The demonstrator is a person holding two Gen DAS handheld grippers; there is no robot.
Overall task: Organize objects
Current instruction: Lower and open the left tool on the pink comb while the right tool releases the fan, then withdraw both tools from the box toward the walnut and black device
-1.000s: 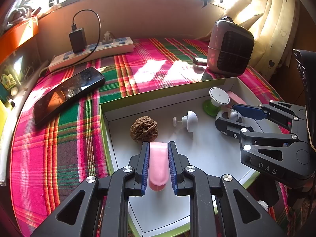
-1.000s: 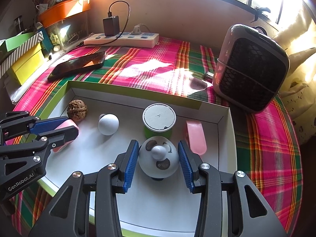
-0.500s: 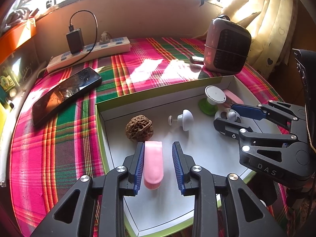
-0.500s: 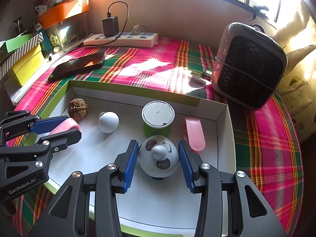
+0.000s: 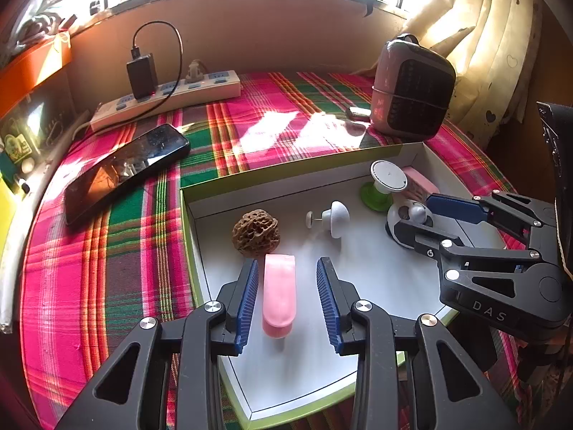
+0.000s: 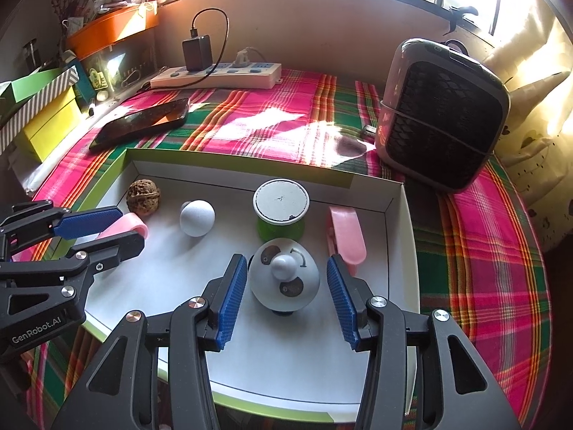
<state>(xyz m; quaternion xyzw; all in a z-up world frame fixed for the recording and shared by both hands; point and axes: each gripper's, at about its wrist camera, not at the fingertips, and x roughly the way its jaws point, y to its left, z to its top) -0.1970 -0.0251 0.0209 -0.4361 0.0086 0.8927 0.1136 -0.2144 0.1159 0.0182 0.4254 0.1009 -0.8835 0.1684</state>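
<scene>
Your left gripper [image 5: 286, 297] just opened, pink clip [image 5: 278, 294] loose between jaws. Your right gripper [image 6: 286, 297] opening, knob [image 6: 283, 276] unpressed between jaws.

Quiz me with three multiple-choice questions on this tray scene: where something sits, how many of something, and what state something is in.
1. The walnut lies:
A. inside the white tray
B. on the phone
C. on the power strip

2. Pink clips in the tray:
A. one
B. two
C. four

3. The left gripper:
A. squeezes a pink clip
B. stands open around a pink clip
C. holds the walnut

Answers: 1 A, it rests on the tray floor near a corner. 2 B, one pink clip between the left jaws, another pink clip by the tray's wall. 3 B, gaps show beside the clip; the jaws have just been opening.
</scene>
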